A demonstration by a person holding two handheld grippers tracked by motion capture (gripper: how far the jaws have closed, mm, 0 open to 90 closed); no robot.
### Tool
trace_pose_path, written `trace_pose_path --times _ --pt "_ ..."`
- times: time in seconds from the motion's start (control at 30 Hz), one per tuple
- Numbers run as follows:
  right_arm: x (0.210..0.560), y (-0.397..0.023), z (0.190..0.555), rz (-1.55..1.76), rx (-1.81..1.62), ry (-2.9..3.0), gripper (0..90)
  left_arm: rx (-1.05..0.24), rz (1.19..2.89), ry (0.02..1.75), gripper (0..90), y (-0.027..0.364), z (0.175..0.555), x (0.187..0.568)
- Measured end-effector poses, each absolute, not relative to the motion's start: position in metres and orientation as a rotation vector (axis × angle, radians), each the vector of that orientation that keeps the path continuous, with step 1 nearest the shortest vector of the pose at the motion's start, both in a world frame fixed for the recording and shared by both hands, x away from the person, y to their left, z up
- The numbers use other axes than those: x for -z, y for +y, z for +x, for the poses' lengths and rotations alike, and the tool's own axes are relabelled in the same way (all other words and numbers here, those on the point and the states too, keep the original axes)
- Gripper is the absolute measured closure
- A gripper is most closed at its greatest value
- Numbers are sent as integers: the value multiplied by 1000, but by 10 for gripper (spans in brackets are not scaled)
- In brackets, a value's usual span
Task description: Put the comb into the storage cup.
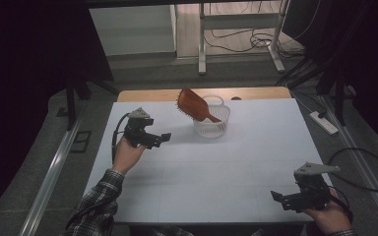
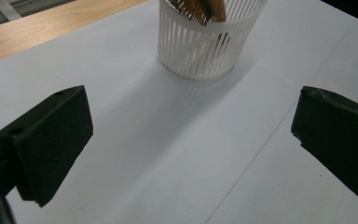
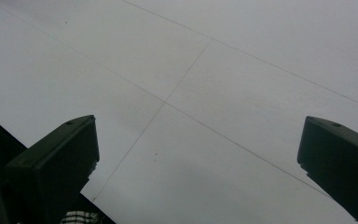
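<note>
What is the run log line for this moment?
left gripper: open, empty | right gripper: open, empty | hairbrush: in basket

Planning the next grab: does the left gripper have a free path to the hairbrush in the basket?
Probably yes. The left gripper is open and faces the white basket across bare table; the hairbrush leans out over its rim, unobstructed.

Brown hairbrush [image 1: 193, 104], white slatted basket [image 1: 211, 128], black tongs [image 1: 165, 137], plaid sleeve [image 1: 101, 196]
</note>
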State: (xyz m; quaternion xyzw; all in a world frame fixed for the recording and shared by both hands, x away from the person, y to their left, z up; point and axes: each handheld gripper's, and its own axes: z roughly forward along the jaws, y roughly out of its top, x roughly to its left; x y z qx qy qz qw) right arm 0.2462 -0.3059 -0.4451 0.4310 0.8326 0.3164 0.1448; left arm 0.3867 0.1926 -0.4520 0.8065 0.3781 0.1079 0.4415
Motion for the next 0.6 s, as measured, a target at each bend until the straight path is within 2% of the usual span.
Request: trace_pose_path --times 0.6 --pt "445 -306 246 1232 -910 2408 0 -253 2014 954 0 199 361 455"
